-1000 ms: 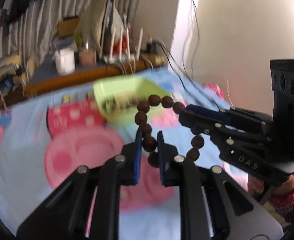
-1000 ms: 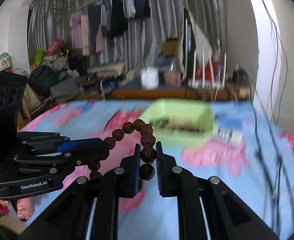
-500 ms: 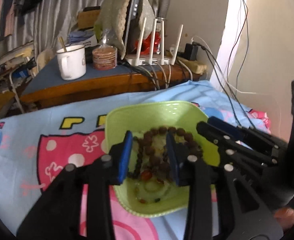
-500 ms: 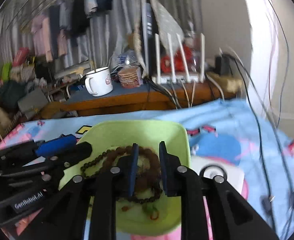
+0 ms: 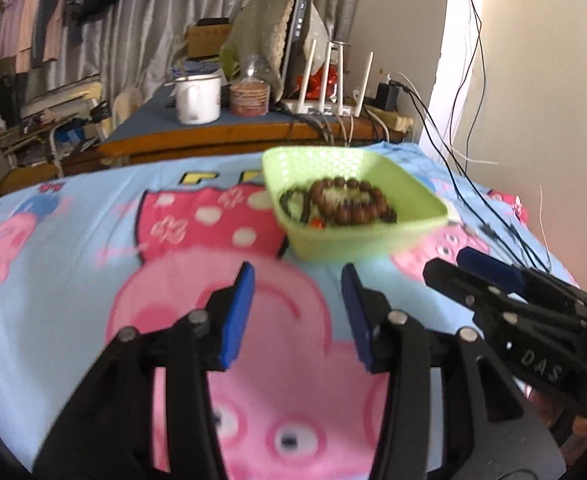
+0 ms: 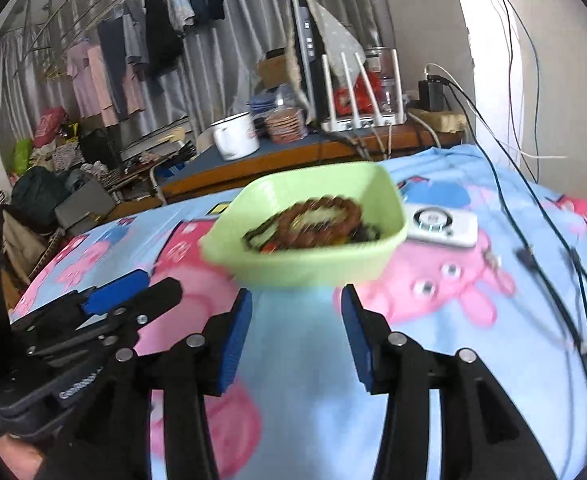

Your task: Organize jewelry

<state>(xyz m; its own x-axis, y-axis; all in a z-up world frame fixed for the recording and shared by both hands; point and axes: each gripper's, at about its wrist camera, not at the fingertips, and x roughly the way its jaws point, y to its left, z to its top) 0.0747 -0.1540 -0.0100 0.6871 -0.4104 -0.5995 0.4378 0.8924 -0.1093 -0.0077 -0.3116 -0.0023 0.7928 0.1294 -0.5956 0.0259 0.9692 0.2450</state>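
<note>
A brown wooden bead bracelet [image 5: 349,200] [image 6: 317,216] lies in a light green basket [image 5: 353,240] [image 6: 313,268] on top of other dark bead strings. My left gripper [image 5: 297,280] hovers over the sheet, short of the basket; its jaws are opening and nothing is between them. The right gripper [image 6: 296,300] is also just short of the basket, its jaws opening and empty. Each gripper shows in the other's view: the right gripper [image 5: 453,268] at the right edge, the left gripper [image 6: 153,286] at the lower left.
The basket sits on a blue cartoon-print sheet [image 5: 73,240]. A white power bank [image 6: 441,226] lies just right of it, with black cables [image 6: 553,240] trailing across the sheet. Behind stands a wooden desk [image 5: 213,140] with a white mug [image 5: 196,98] and a router [image 5: 325,80].
A second ago both grippers held the bracelet in the air. They carried it over the basket, let go and opened. Both have drawn back, and the bracelet now lies in the basket.
</note>
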